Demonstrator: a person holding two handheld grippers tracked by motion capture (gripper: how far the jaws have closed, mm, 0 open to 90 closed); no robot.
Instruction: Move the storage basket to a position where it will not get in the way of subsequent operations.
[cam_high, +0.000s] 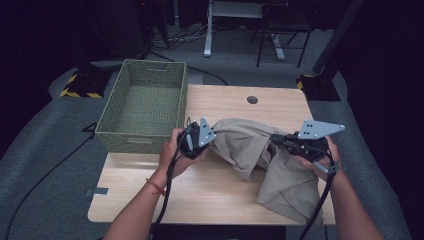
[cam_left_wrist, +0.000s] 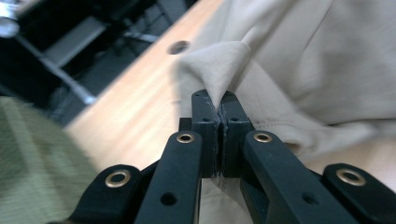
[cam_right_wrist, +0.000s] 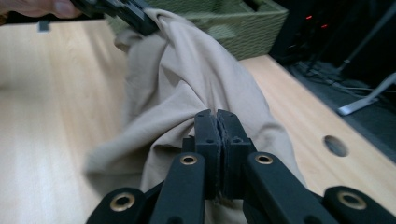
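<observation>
— Well, how much room is there on that pale rectangular wooden table (cam_high: 220, 190)?

— Plenty at the near side: the front left part is bare wood right up to the near edge. The far right is open too, around one small round hole (cam_high: 252, 99) near the far edge.

— And the biggest thing on it?

— One green woven rectangular basket (cam_high: 116, 110), sitting at the far left corner. Its left side overhangs the table's left edge, and its near wall is just beside the person's left hand (cam_high: 172, 150).

— Where is the cloth?

— One crumpled beige fabric garment (cam_high: 250, 145) lies right of centre. Its lower corner reaches the near right edge of the table. Its upper part is lifted in a ridge between the two grippers.

— Count the grippers for me.

— Two. The left black two-jaw gripper (cam_left_wrist: 218, 100) has its jaws pressed together on a peaked fold of the garment, close to the basket's near right corner. The right black two-jaw gripper (cam_right_wrist: 216, 116) is likewise clamped on a bunched fold, near the table's right edge.

— Anything riding on them?

— Two grey three-cornered plates, one per gripper, and a black cable (cam_high: 167, 190) trailing from the left one off the near edge.
</observation>
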